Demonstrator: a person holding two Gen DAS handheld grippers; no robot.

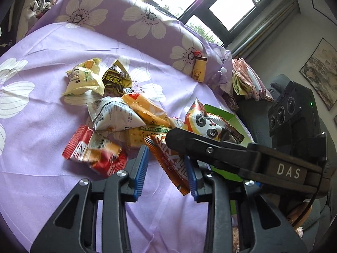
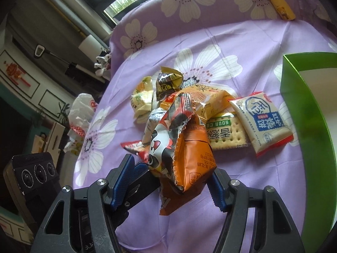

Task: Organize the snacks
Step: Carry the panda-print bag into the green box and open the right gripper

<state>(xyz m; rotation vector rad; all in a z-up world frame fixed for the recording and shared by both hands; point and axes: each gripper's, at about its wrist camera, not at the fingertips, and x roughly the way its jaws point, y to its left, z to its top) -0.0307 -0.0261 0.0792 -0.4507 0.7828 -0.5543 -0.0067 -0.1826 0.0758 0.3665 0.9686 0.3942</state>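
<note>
A pile of snack packets lies on a purple flowered bedsheet. My right gripper is shut on an orange panda-print snack bag and holds it above the sheet; the bag also shows in the left wrist view beside the green box. My left gripper is open, low over the sheet, with a flat orange packet lying between its blue pads. The green box's wall stands to the right of the held bag.
A soda cracker pack and a white biscuit packet lie near the box. A red packet lies left of my left gripper. A small yellow bottle leans on the flowered pillow. A white plastic bag sits at the bed's edge.
</note>
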